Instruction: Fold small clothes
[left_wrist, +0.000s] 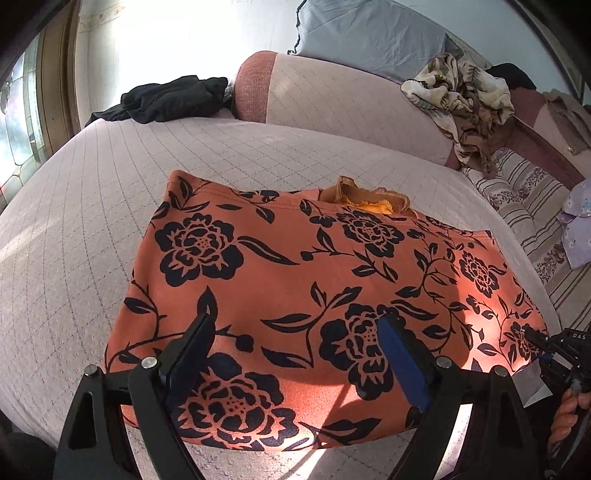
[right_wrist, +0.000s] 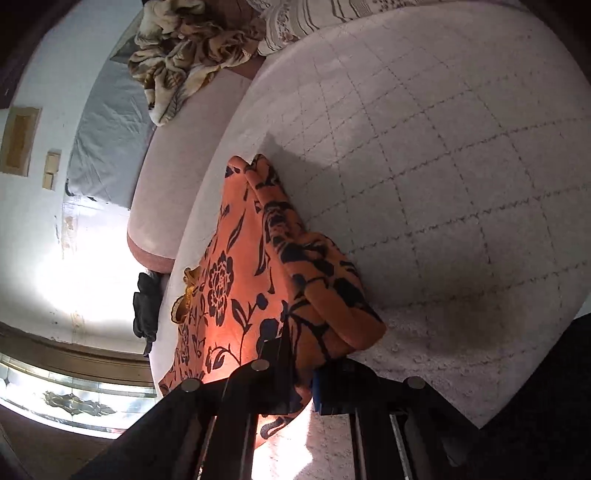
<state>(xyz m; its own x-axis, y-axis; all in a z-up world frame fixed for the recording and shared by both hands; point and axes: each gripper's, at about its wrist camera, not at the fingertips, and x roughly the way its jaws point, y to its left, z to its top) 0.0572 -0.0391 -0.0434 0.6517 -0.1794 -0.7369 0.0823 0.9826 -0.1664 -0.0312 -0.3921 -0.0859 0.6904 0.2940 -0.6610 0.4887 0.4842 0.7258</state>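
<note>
The right gripper (right_wrist: 301, 369) is clamped on the near corner of the orange floral garment (left_wrist: 314, 288), bunching its edge. The left gripper (left_wrist: 295, 347) hovers over the same garment, jaws wide apart. It lies flat on the quilted pink bed cover (left_wrist: 92, 192), a black garment (left_wrist: 166, 99) well beyond

A: State the lighting condition.

B: Daylight enters from a window (left_wrist: 22, 122); the wall (left_wrist: 155, 40) beside it is overexposed to white in both views. A warm sunlit patch falls on the near right part of the orange floral garment (left_wrist: 295, 280), and the finger shadows cross it.

A: State the image quality.

B: Strong fisheye curvature bends the quilted bed cover (right_wrist: 424, 166) at the frame edges, and the corners vignette to black. Focus is acceptable, with some softness. The right wrist view is dim along its lower right.
</note>
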